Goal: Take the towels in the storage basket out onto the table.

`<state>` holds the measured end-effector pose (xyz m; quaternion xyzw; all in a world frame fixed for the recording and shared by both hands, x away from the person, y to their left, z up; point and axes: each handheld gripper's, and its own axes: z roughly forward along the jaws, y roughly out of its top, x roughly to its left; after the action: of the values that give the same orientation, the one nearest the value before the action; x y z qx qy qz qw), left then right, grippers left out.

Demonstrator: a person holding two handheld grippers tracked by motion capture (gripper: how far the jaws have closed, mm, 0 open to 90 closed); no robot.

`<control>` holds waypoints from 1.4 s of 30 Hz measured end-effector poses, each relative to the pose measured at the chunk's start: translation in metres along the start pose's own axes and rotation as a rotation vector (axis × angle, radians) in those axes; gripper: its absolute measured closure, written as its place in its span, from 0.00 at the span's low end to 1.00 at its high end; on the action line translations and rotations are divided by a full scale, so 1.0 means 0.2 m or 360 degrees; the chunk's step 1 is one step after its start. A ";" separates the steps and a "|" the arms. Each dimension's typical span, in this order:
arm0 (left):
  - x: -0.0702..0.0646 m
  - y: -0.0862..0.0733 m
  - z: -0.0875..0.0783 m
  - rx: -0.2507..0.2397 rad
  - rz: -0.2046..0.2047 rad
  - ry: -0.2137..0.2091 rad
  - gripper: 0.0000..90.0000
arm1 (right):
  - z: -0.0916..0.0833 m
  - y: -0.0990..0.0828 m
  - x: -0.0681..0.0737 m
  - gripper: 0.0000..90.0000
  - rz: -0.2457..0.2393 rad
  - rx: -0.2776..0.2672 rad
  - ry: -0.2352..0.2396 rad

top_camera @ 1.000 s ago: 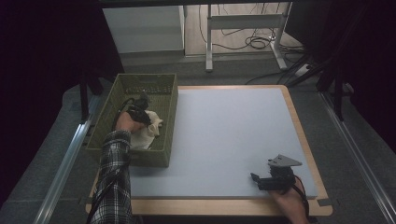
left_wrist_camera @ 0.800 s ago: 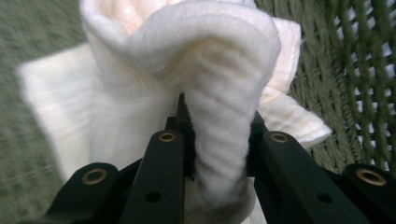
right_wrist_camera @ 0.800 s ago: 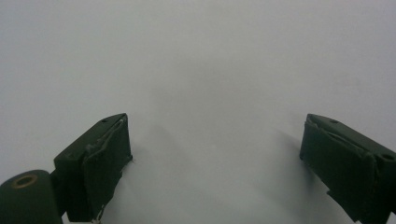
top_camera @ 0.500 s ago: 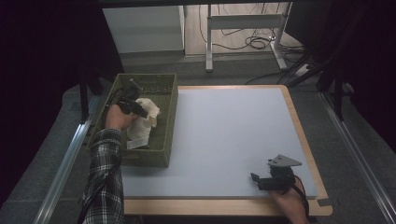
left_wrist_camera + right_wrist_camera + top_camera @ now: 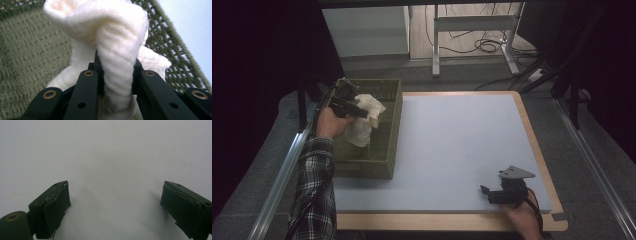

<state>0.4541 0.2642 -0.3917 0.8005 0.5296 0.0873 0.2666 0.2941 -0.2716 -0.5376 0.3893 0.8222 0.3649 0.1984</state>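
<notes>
The left claw (image 5: 361,113) is clamped on a fold of cream-white cloth (image 5: 364,122); in the left gripper view the two black jaws press on a thick rolled ridge of the cloth (image 5: 117,65) from both sides, with more of the fabric bunched above and beyond them. In the high view the cloth hangs down from the claw inside the olive-green woven basket (image 5: 384,165), its lower end reaching toward the basket floor; whether it touches there cannot be told. The person's left hand (image 5: 329,122) holds that gripper over the basket's left part, and a plaid sleeve (image 5: 314,195) runs back from it to the bottom edge. The basket's woven wall (image 5: 32,57) shows close behind the cloth in the left gripper view.

The basket stands on the left edge of the tabletop (image 5: 462,145), a pale blue-grey surface framed by a light wooden rim.

The right claw (image 5: 484,192) is well apart from the basket, low over the near right corner of the tabletop, held by the right hand (image 5: 523,219). Its jaws stand wide apart with nothing between them; in the right gripper view the bare tabletop (image 5: 112,170) lies between and beyond them.
</notes>
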 end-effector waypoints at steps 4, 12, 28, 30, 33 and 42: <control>-0.02 0.01 -0.05 -0.0040 0.0022 0.0007 0.85 | 0.00 0.00 0.00 0.10 0.0000 0.0000 0.0000; -0.08 0.05 -0.15 -0.0107 0.0088 0.0015 0.85 | 0.00 0.00 0.00 0.10 0.0000 0.0000 0.0000; -0.19 0.12 -0.27 -0.0243 0.0162 0.0010 0.84 | 0.00 0.00 0.00 0.10 0.0000 0.0001 0.0000; -0.21 0.14 -0.27 -0.0255 0.0179 0.0010 0.84 | 0.00 0.00 0.00 0.10 0.0001 0.0001 0.0001; -0.24 0.15 -0.27 -0.0272 0.0208 0.0008 0.84 | 0.00 0.00 0.00 0.10 0.0000 0.0000 0.0002; -0.34 0.21 -0.30 -0.0335 0.0270 -0.0021 0.84 | 0.00 0.00 0.00 0.10 0.0002 0.0001 0.0004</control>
<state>0.4330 0.2106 -0.3096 0.8106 0.4460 0.1594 0.3443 0.2940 -0.2716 -0.5375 0.3894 0.8223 0.3651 0.1971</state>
